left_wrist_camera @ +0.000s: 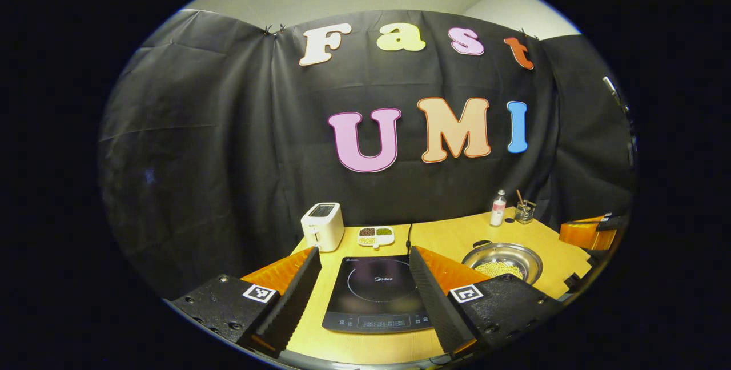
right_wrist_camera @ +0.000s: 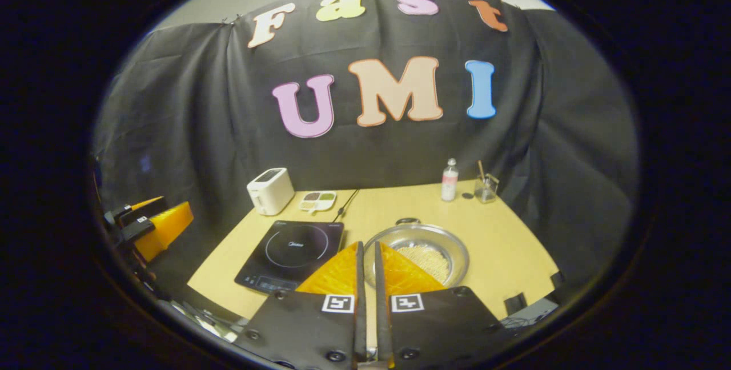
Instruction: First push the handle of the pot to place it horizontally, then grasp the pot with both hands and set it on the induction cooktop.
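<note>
A steel pot [right_wrist_camera: 440, 241] holding pale beans stands on the wooden table, right of the black induction cooktop [right_wrist_camera: 291, 253]. One small dark handle [right_wrist_camera: 407, 221] shows at its far rim. My right gripper [right_wrist_camera: 368, 245] hangs above the pot's near left rim, its fingers shut with only a thin slit and nothing between them. In the left gripper view, my left gripper [left_wrist_camera: 364, 254] is open wide above the cooktop [left_wrist_camera: 374, 293]. There the pot [left_wrist_camera: 502, 261] lies to the right, its handle [left_wrist_camera: 482, 242] at the far left rim.
At the back of the table stand a white toaster [left_wrist_camera: 322, 225], a small divided dish [left_wrist_camera: 376, 236], a bottle [left_wrist_camera: 498, 208] and a glass [left_wrist_camera: 524, 211]. A cable [right_wrist_camera: 345, 204] runs back from the cooktop. The other gripper [right_wrist_camera: 154, 224] shows off the table's left edge.
</note>
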A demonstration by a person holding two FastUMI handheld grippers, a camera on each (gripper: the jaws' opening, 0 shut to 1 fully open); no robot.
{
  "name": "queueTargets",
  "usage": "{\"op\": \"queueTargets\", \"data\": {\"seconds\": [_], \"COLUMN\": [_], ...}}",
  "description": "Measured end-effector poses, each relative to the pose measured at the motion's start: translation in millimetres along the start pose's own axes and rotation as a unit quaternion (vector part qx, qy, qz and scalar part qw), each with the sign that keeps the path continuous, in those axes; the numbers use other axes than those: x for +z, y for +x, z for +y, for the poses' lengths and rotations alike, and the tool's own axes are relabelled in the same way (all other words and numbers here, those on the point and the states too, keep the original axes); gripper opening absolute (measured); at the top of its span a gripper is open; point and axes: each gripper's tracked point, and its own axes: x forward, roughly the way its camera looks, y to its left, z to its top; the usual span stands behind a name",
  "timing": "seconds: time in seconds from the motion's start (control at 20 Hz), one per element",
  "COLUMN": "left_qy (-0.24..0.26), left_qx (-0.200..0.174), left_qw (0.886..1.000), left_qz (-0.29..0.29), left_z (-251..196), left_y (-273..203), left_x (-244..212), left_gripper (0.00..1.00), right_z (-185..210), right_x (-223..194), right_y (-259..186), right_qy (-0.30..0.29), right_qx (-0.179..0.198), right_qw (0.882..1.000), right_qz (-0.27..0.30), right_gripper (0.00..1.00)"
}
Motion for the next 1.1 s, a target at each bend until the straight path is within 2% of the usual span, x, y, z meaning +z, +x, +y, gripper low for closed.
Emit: {"op": "queueTargets", "data": {"seconds": [0.05, 0.1, 0.15, 0.2, 0.25, 0.3, 0.35, 0.5, 0.7, 0.75, 0.8, 0.85, 0.95, 1.0, 1.05, 1.1], "left_qy": [-0.002, -0.008, -0.017, -0.025, -0.031, -0.037, -0.044, -0.062, -0.049, -0.047, -0.046, -0.047, -0.048, -0.05, -0.053, -0.058], "left_qx": [-0.002, -0.007, -0.015, -0.021, -0.024, -0.026, -0.028, -0.034, -0.021, -0.017, -0.012, -0.009, -0.003, -0.001, 0.0, -0.001], "left_qw": [1.0, 1.0, 1.0, 0.999, 0.999, 0.999, 0.998, 0.997, 0.998, 0.999, 0.999, 0.999, 0.999, 0.998, 0.998, 0.998], "left_qz": [0.004, 0.004, 0.002, 0.006, 0.013, 0.018, 0.022, 0.028, 0.021, 0.016, 0.014, 0.015, 0.021, 0.024, 0.027, 0.03], "left_z": [1.2, 0.0, -1.6, -3.2, -3.0, -1.8, -1.1, 2.6, 19.3, 23.5, 27.6, 29.4, 34.8, 36.8, 36.3, 35.2], "left_y": [-0.2, 0.0, 0.0, 0.9, 0.8, 2.4, 3.3, 5.1, 10.9, 11.6, 12.8, 14.9, 18.7, 20.5, 22.4, 25.1], "left_x": [-3.6, -5.4, -7.0, -10.4, -17.4, -22.6, -26.1, -31.6, -31.7, -31.4, -31.0, -32.9, -38.0, -39.7, -43.3, -45.2], "left_gripper": [0.95, 0.92, 0.92, 0.92, 0.92, 0.92, 0.95, 0.95, 0.95, 0.95, 0.95, 0.95, 0.92, 0.99, 0.92, 0.92], "right_z": [3.0, 5.2, 6.6, 5.3, 6.3, 6.8, 7.1, 8.6, 3.5, -1.4, -8.8, -15.5, -29.1, -29.8, -31.3, -35.4], "right_x": [-8.6, -19.4, -33.5, -47.6, -60.4, -73.3, -86.5, -123.8, -170.5, -177.8, -186.1, -192.3, -204.2, -208.9, -212.5, -218.2], "right_y": [1.7, 4.2, 7.2, 10.0, 12.9, 15.0, 18.4, 28.0, 48.7, 54.8, 59.4, 62.8, 76.0, 80.8, 86.0, 89.8], "right_qy": [0.006, 0.01, 0.014, 0.019, 0.026, 0.035, 0.044, 0.077, 0.104, 0.107, 0.104, 0.098, 0.094, 0.099, 0.104, 0.105], "right_qx": [0.004, 0.01, 0.012, 0.015, 0.019, 0.022, 0.025, 0.032, 0.029, 0.025, 0.017, 0.009, -0.006, -0.008, -0.007, -0.01], "right_qw": [1.0, 0.999, 0.999, 0.997, 0.995, 0.992, 0.989, 0.975, 0.952, 0.947, 0.944, 0.941, 0.934, 0.931, 0.928, 0.925], "right_qz": [0.013, 0.03, 0.051, 0.073, 0.095, 0.115, 0.137, 0.204, 0.288, 0.301, 0.312, 0.324, 0.344, 0.35, 0.356, 0.366], "right_gripper": [0.0, 0.0, 0.1, 0.1, 0.0, 0.09, 0.09, 0.1, 0.1, 0.0, 0.09, 0.06, 0.06, 0.06, 0.06, 0.06]}}
